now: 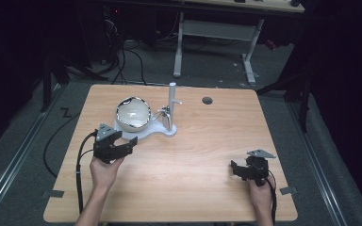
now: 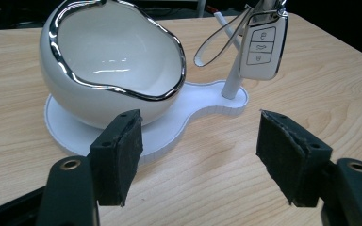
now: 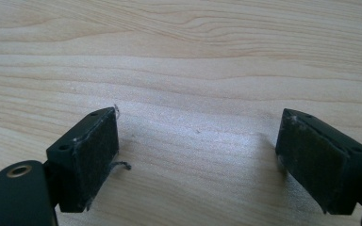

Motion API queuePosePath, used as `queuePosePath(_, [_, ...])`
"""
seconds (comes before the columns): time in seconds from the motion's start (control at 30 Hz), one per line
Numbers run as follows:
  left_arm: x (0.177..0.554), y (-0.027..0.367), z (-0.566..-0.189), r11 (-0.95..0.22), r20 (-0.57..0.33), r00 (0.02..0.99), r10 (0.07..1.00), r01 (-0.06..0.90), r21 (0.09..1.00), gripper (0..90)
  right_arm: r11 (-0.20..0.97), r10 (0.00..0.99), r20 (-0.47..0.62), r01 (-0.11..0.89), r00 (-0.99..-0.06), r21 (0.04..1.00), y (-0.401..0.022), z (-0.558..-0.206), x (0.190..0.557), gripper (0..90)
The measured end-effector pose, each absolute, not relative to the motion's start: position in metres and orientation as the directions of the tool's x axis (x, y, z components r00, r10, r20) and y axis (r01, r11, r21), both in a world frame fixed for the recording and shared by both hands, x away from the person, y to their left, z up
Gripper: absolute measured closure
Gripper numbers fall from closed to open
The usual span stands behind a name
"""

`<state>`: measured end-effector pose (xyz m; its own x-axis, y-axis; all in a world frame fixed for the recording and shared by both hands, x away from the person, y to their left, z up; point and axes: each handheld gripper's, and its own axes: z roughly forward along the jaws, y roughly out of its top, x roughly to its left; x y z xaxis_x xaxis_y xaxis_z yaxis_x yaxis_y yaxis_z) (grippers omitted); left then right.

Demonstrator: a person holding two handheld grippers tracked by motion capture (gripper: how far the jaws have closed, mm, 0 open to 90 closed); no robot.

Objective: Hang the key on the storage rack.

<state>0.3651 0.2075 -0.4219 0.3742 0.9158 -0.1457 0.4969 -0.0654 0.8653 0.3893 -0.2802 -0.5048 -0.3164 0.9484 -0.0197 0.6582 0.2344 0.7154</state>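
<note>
Two grippers in play, both with jaws apart and nothing between the pads. Left gripper [image 1: 128, 142] hovers just short of the white stand base [image 2: 188, 101], aimed along the table toward it; judged to be lining up for the car key [image 2: 261, 46], the nearest graspable thing ahead. Its pads [image 2: 122, 155] frame the base edge in the left gripper view, touching nothing. Right gripper [image 1: 238, 169] sits low over bare wood at the near right of the table [image 1: 207, 188], well apart from the stand; looks parked, likely kept out of the way while the left works.

Key hangs by its wire loop [image 2: 219, 42] from the white post [image 1: 172, 101], clear of the base, buttons facing the left gripper. Hanging free, so it would likely swing on contact. White bowl [image 2: 108, 61] with chrome rim sits tilted on the broad end of the base, mouth turned toward the key, apparently placed as a catch dish.

Count: one key, three buttons visible on it; one loop; one post; one bowl; one base; one cable hole [image 1: 207, 100] in the table.
</note>
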Motion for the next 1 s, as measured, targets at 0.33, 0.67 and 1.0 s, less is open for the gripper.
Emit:
queuePosePath(0.33, [0.359, 0.215, -0.427, -0.048, -0.159, 0.358, 0.92, 0.506, 0.861, 32.6, 0.235, 0.948, -0.019, 0.659, -0.317, 0.715, -0.28, -0.505, 0.389, 14.0])
queuePosePath(0.67, [0.356, 0.219, -0.43, -0.03, -0.174, 0.348, 0.921, 0.511, 0.859, 32.8, 0.237, 0.948, -0.021, 0.657, -0.319, 0.715, -0.28, -0.505, 0.389, 13.9])
queuePosePath(1.0, [0.354, 0.221, -0.435, -0.021, -0.185, 0.341, 0.922, 0.52, 0.854, 32.9, 0.234, 0.948, -0.019, 0.659, -0.317, 0.715, -0.28, -0.505, 0.389, 13.9])
